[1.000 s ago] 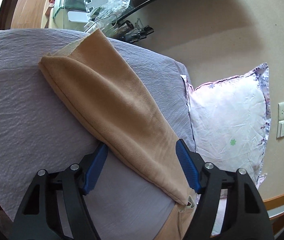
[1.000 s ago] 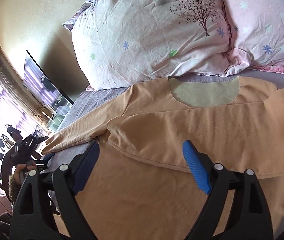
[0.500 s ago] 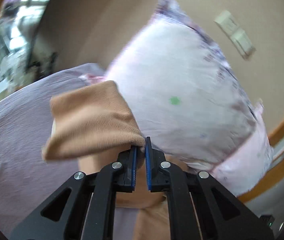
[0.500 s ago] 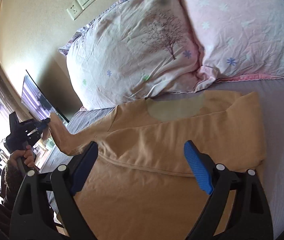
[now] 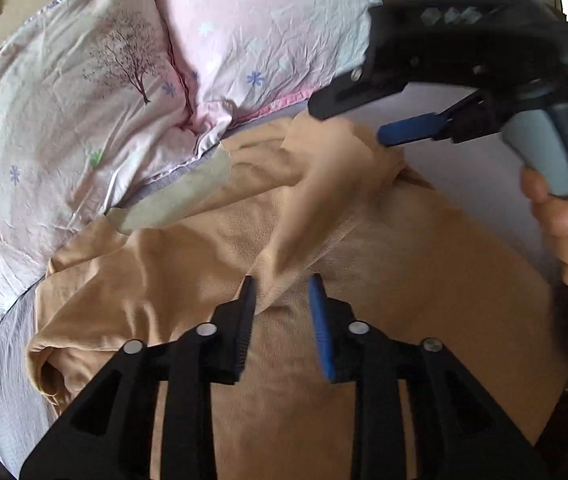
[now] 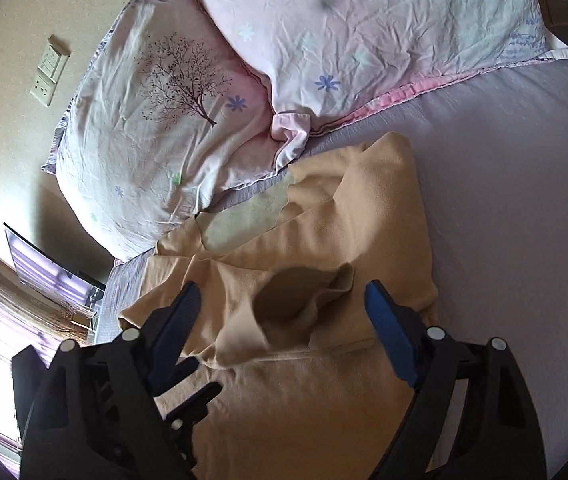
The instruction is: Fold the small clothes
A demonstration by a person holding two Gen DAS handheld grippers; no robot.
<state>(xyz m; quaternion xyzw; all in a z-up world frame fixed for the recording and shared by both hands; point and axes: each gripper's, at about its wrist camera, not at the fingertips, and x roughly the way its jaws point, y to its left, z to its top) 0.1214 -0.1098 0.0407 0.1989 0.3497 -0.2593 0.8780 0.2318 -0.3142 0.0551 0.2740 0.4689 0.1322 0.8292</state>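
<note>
A tan long-sleeved shirt [image 5: 188,264] lies on the lilac bed sheet [image 6: 516,184], neckline toward the pillows. Both sleeves lie folded across its body. My left gripper [image 5: 282,298] is open, and the sleeve cuff [image 5: 304,224] lies loose between its fingers on the shirt. My right gripper [image 6: 280,312] is open and empty just above the shirt [image 6: 324,240], with the cuff opening [image 6: 288,296] between its fingers. The right gripper also shows in the left wrist view [image 5: 416,128], over the shirt's far shoulder.
Two pink-and-white floral pillows [image 6: 172,120] [image 6: 364,20] lie against the wall right behind the shirt's collar. A wall socket [image 6: 44,88] and a TV screen [image 6: 44,268] are at the left. Bare sheet lies to the right of the shirt.
My left gripper closed on the sleeve, carried it from the left across onto the shirt's body, and has now opened, letting it go. The right gripper moved lower over the shirt.
</note>
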